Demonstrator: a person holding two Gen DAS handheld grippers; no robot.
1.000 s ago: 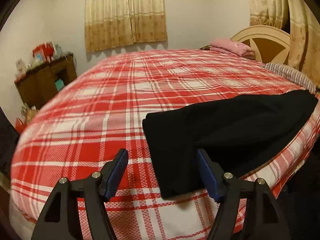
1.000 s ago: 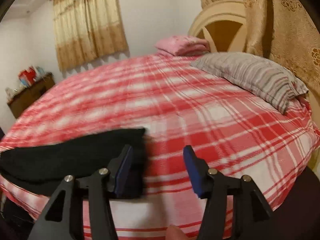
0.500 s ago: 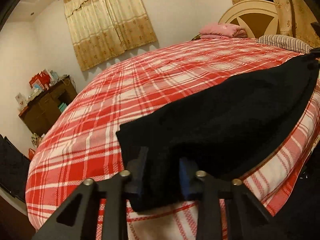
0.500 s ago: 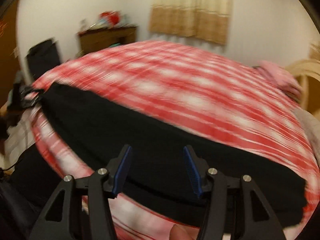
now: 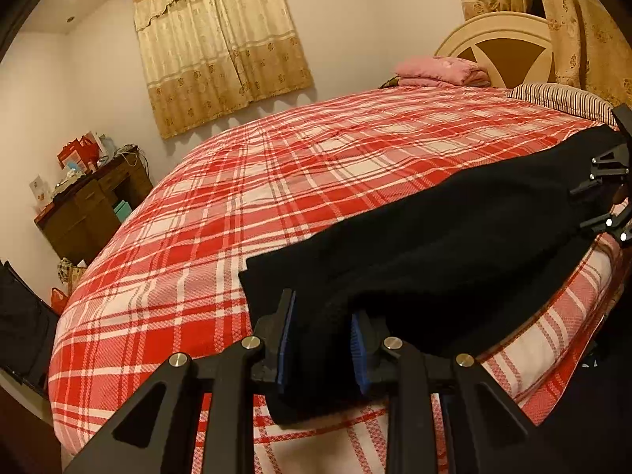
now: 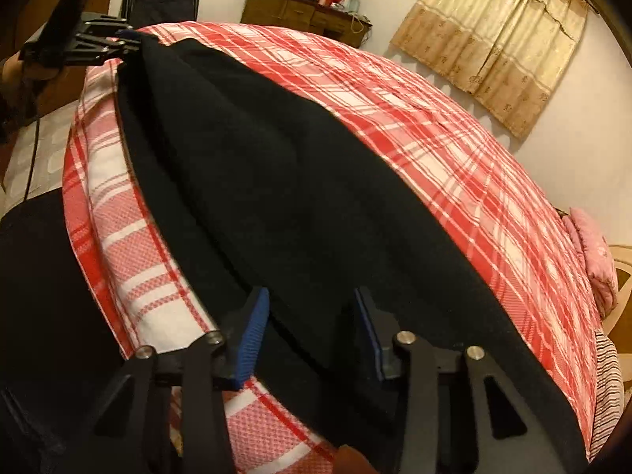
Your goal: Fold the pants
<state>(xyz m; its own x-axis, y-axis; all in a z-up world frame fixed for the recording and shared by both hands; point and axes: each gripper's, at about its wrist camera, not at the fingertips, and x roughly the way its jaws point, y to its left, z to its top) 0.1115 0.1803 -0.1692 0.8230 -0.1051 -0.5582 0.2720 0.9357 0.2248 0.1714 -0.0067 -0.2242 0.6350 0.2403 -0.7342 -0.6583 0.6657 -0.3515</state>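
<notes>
Black pants point(image 5: 434, 245) lie stretched along the near edge of the red plaid bed point(image 5: 245, 205). My left gripper point(image 5: 322, 345) is shut on one end of them, with dark cloth bunched between its blue pads. At the far right of the left wrist view my right gripper point(image 5: 608, 197) sits at the other end. In the right wrist view the pants point(image 6: 276, 181) run away towards my left gripper point(image 6: 98, 43). The right gripper point(image 6: 312, 328) straddles the near end. Its jaws are closing, the cloth lies between them, and the pads do not clearly pinch it.
A folded pink blanket point(image 5: 438, 71) and a striped pillow point(image 5: 561, 98) lie by the round headboard point(image 5: 501, 43). A cluttered wooden dresser point(image 5: 91, 205) stands against the wall. Curtains point(image 5: 221, 39) hang behind the bed. The bed's edge drops off just below both grippers.
The left gripper closed on the pants' end and lifted it slightly. The right gripper swung from the pillow side, rolled over, and now straddles the other end with narrower jaws.
</notes>
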